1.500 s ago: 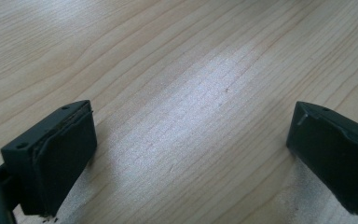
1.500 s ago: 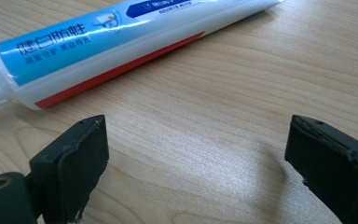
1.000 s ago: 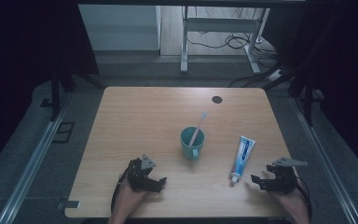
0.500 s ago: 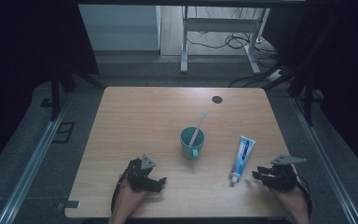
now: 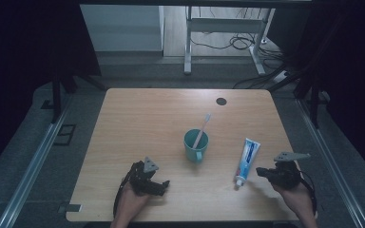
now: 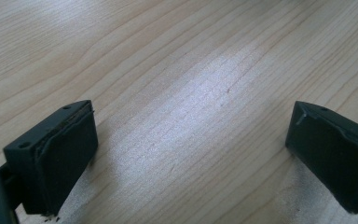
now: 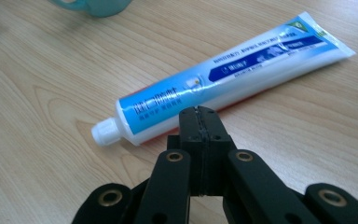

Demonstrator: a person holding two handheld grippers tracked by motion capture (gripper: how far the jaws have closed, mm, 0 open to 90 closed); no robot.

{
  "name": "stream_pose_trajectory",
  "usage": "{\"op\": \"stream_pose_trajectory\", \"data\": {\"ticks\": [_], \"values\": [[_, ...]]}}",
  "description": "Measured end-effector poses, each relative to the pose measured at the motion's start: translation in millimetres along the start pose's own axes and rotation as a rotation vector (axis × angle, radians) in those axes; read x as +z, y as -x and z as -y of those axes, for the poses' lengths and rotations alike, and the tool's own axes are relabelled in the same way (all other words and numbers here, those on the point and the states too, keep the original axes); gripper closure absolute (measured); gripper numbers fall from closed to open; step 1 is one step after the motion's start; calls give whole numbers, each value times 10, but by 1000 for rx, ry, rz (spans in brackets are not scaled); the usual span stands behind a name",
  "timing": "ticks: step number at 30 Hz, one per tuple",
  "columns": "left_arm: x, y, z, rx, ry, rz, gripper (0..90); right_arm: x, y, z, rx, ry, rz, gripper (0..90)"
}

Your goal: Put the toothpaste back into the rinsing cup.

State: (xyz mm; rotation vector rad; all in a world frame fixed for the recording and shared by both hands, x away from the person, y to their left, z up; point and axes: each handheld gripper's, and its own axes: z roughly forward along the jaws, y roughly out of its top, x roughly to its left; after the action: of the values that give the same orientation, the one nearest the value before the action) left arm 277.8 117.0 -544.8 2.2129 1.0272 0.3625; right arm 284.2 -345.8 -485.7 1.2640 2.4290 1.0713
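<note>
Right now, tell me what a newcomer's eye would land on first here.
The teal cup stands mid-table with a toothbrush leaning in it. Just to its right lies a blue and white toothpaste tube, cap toward the person. The right claw sits shut and empty just short of the tube, while the left claw rests open on bare wood.

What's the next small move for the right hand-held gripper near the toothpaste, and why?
Probably open the jaws first. The right hand-held gripper has just closed, its pads meet with nothing between them, and the toothpaste tube lies flat on the table just beyond its tips. Shut jaws cannot straddle the tube, so opening likely comes before reaching in.
</note>
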Motion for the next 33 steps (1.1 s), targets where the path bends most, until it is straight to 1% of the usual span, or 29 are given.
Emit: {"op": "stream_pose_trajectory", "data": {"ticks": [4,8,10,12,15,20,25,33], "values": [[0,0,0,0,0,0,23,6,-26,-49,-8,1,-9,894],[0,1,0,-1,0,0,23,35,-62,-139,-19,-6,-24,894],[1,1,0,-2,0,0,23,40,-69,-151,-17,-5,-26,894],[1,2,1,-3,1,0,23,64,-100,-200,-27,-7,-37,892],[2,3,1,-5,2,1,23,79,-119,-225,-34,-10,-36,891],[0,2,1,-2,0,0,23,149,-169,-295,-53,-21,-40,891],[0,2,1,-3,0,0,23,206,-201,-323,-58,-29,-48,891],[1,4,1,-5,2,0,23,355,-258,-364,-64,-51,-57,891]]}}
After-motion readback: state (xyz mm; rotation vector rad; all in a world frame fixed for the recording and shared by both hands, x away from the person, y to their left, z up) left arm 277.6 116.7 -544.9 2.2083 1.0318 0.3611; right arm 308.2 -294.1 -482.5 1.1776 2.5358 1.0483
